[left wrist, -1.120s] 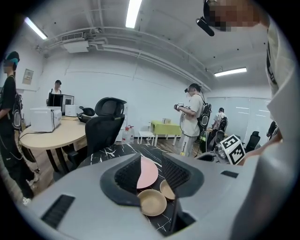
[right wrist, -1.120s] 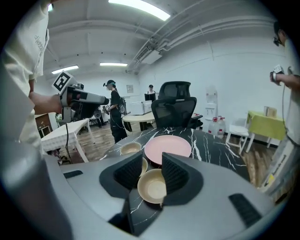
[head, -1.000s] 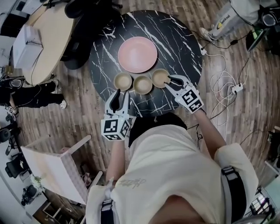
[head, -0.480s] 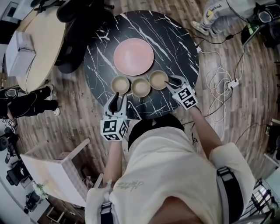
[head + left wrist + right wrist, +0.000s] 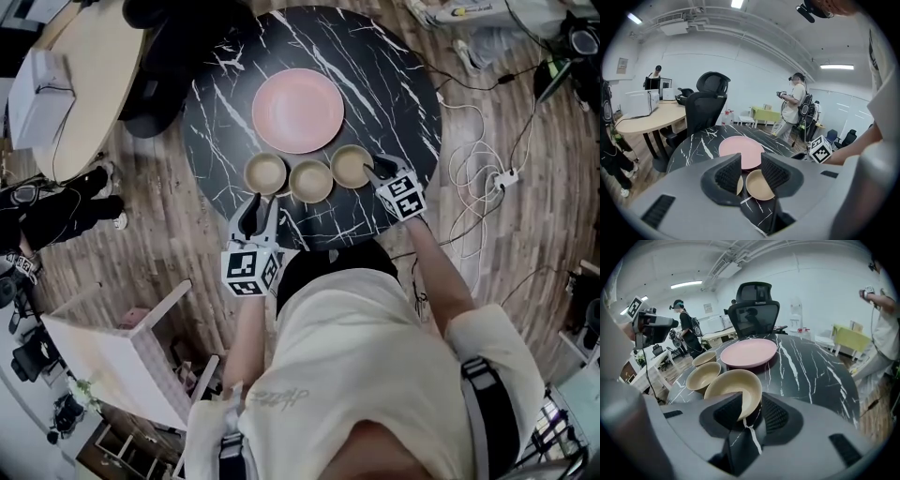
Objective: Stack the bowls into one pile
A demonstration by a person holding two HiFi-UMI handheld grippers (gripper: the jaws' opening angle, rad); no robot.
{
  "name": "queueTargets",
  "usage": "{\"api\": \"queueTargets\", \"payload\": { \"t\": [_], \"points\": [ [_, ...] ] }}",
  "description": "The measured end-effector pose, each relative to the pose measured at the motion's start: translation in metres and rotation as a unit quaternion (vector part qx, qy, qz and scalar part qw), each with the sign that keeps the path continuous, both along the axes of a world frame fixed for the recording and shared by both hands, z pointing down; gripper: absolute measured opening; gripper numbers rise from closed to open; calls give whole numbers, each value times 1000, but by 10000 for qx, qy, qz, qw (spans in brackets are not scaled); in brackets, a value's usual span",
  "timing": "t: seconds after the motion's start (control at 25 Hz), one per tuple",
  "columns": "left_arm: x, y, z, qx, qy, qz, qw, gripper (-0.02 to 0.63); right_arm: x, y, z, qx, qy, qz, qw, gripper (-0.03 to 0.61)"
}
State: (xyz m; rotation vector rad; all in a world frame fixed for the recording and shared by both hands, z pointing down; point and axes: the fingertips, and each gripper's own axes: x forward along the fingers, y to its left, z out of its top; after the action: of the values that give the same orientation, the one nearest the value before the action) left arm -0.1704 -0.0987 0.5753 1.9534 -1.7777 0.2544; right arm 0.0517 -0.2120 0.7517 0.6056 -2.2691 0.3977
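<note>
**Three bowls unstacked; right jaws astride one rim**

We find three tan bowls in a row on the black marble bench [image 5: 394,84], just beside a pink plate [image 5: 297,110]. The left bowl [image 5: 265,172], the middle bowl [image 5: 310,180] and the right bowl [image 5: 351,164] each stand alone. The right gripper [image 5: 375,170] has its jaws spread, one inside and one outside the right bowl's near wall, with no squeeze evident. The left gripper [image 5: 261,208] hovers near the left bowl, jaws released and nothing between them.

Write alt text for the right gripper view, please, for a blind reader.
The right gripper, jaws open, straddles the rim of the nearest tan bowl on a black marble table. Two more tan bowls sit left, a pink plate behind.
</note>
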Motion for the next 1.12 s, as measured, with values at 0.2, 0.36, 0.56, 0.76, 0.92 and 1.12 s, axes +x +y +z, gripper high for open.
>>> {"api": "queueTargets", "payload": {
  "t": [0.2, 0.36, 0.56, 0.76, 0.92, 1.12],
  "points": [
    [-1, -1, 11, -96, 252, -118, 9996, 143, -1, 1, 15, -173, 106, 20, 9998, 127],
    [-4, -7, 17, -190, 311, -159, 9992, 143, -4, 0, 22, -299, 90, 86, 9995, 127],
    [-4, -17, 15, -159, 441, -154, 9988, 143, -5, -4, 26, -410, 25, 245, 9989, 100],
    [-7, -20, 9, -46, 745, -296, 9968, 143, -5, -5, 27, -555, -98, 462, 9973, 29],
    [-10, -16, 8, -23, 760, -309, 9966, 143, -3, -2, 20, -569, -163, 545, 9968, 21],
    [-8, -8, 7, 10, 762, -301, 9966, 143, 3, 1, 3, -376, -41, 321, 9988, 21]
  ]
}}
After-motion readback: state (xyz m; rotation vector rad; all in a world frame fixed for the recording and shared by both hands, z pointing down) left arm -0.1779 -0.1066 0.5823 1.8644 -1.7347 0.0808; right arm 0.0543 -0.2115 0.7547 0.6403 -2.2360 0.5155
